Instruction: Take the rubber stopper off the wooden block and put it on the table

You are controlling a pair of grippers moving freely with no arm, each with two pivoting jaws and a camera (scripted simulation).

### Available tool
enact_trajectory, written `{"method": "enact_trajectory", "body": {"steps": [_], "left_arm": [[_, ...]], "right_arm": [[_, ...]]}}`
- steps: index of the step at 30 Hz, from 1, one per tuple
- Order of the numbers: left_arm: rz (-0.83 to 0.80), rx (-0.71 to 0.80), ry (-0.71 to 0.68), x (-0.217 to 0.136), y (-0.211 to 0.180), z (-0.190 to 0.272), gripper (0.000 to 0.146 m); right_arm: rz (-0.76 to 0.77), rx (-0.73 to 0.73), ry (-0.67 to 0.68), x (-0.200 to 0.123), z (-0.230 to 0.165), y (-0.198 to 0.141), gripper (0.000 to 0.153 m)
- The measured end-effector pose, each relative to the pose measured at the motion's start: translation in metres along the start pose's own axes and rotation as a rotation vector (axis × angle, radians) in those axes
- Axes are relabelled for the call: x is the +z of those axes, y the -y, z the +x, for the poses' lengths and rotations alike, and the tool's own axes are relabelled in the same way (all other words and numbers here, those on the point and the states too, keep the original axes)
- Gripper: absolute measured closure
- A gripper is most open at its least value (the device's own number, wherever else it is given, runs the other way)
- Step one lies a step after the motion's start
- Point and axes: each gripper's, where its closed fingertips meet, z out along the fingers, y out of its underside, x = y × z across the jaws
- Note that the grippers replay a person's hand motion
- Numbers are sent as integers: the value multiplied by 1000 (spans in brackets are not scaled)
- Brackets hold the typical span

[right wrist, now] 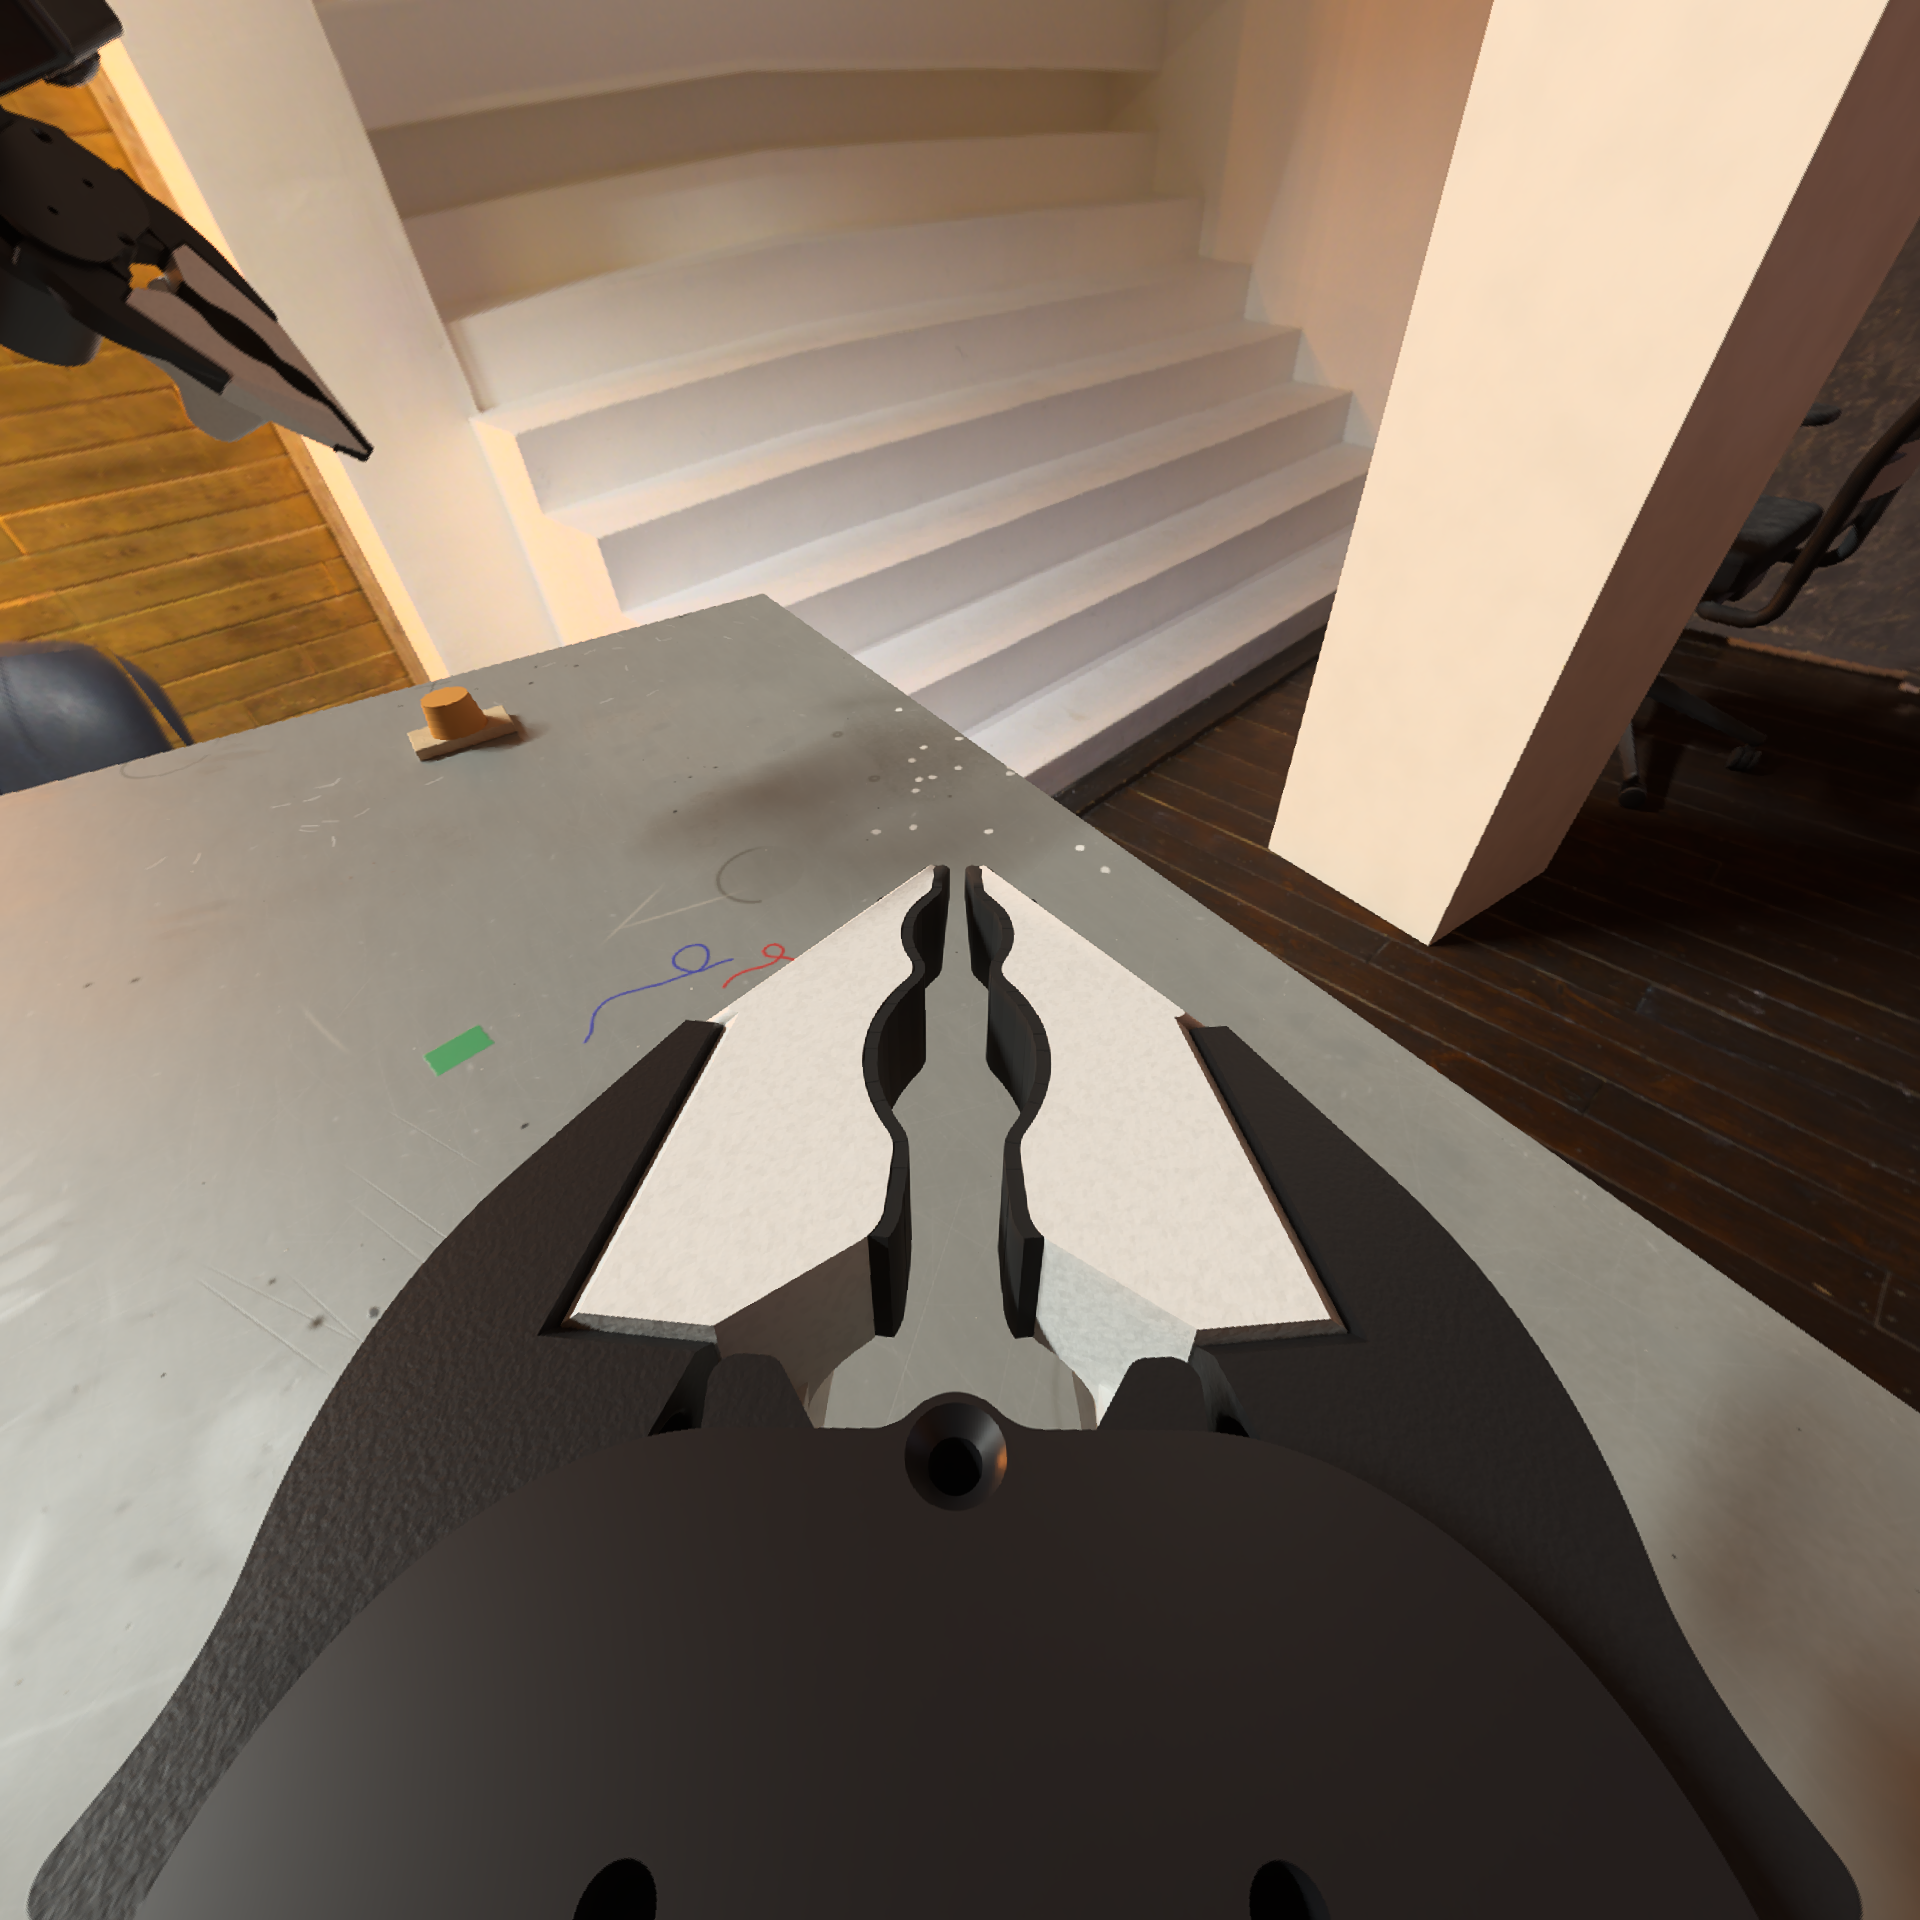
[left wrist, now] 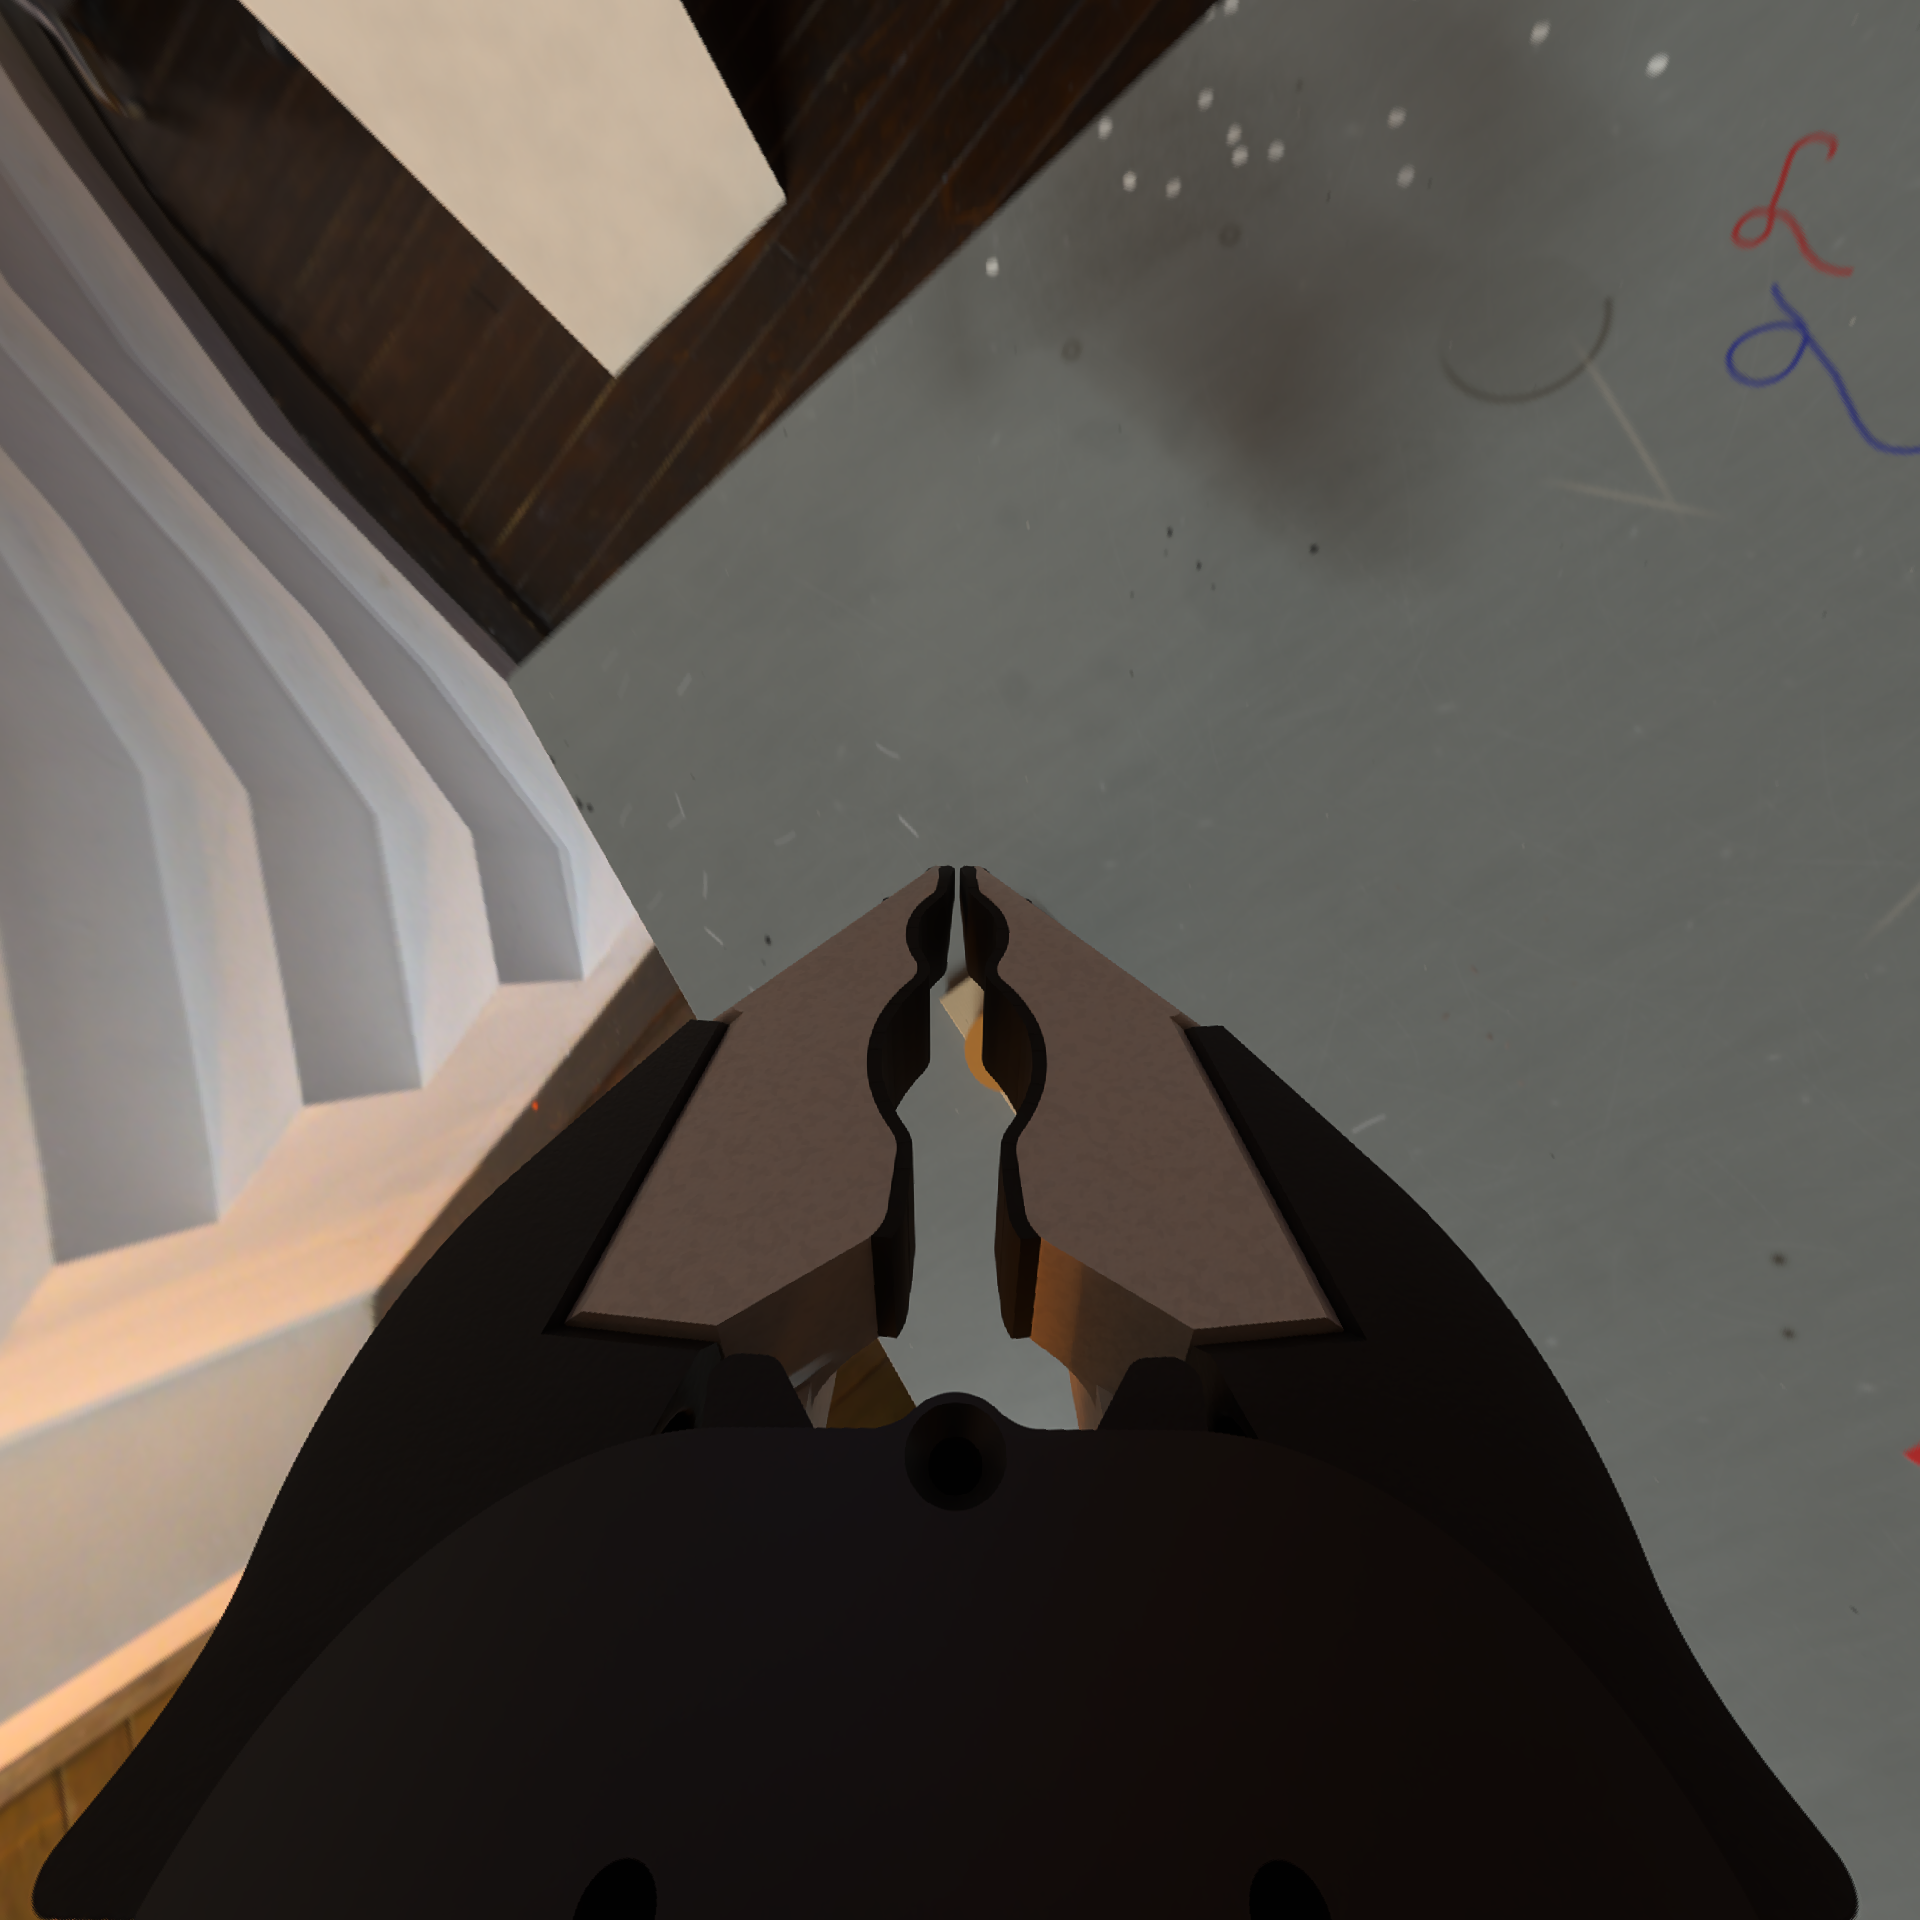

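In the right wrist view an orange-brown rubber stopper (right wrist: 453, 713) stands upright on a small flat wooden block (right wrist: 490, 734) near the far left edge of the grey table (right wrist: 260, 1039). My right gripper (right wrist: 956, 873) is shut and empty, low over the table, well to the right of the block and nearer than it. My left gripper (right wrist: 348, 445) shows at the upper left, shut and empty, high above the block. In the left wrist view the left gripper (left wrist: 956, 871) points down at the table (left wrist: 1247, 779). A pale and orange sliver (left wrist: 975, 1023) shows through the gap between its fingers.
A green rectangle (right wrist: 458, 1048) and red and blue scribbles (right wrist: 686, 971) mark the tabletop. The table's far corner (right wrist: 764, 601) borders white stairs (right wrist: 935, 468). A white pillar (right wrist: 1558, 468) stands on dark floor at the right. A dark chair (right wrist: 62, 712) sits at the left.
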Motion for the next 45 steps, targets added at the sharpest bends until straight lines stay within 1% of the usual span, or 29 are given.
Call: {"method": "enact_trajectory", "body": {"steps": [3, 5, 7, 9, 11, 13, 16, 19, 23, 27, 33, 39, 43, 45], "left_arm": [[-47, -30, -10, 5, -22, 6, 145], [-82, -94, 37, 13, -39, 4, 144], [-120, -255, 124, 24, -57, -1, 144], [-135, -407, 109, 37, -72, 5, 144], [-142, -488, 97, 49, -85, 10, 142], [-183, -527, 99, 59, -99, 13, 130], [-277, -556, 88, 72, -118, 19, 105], [-293, -612, 60, 83, -125, 23, 99], [-324, -629, 80, 93, -131, 19, 94], [-350, -690, 44, 102, -134, 21, 94], [-366, -735, 13, 111, -138, 21, 98], [-417, -687, 29, 116, -142, 21, 100], [-428, -630, 65, 118, -143, 21, 109], [-424, -621, 77, 118, -144, 20, 109]], "right_arm": [[-3, -3, -6, 0, 1, 0, 150], [-9, -3, -6, 0, 1, -1, 150], [-17, -2, -8, 0, 1, -2, 149], [-26, 1, -7, 1, 2, -4, 149], [-36, 3, -6, 2, 2, -6, 148], [-53, 2, -5, 3, 2, -9, 148], [-78, -6, -12, 3, 2, -13, 148], [-97, -12, -20, 4, 3, -16, 148], [-111, -14, -19, 5, 3, -18, 148], [-137, -26, -34, 5, 5, -22, 147], [-153, -22, -40, 4, 9, -27, 146], [-169, -16, -59, -1, 15, -31, 145], [-159, -4, -59, -3, 17, -31, 145], [-157, -1, -59, -4, 17, -32, 145]]}}
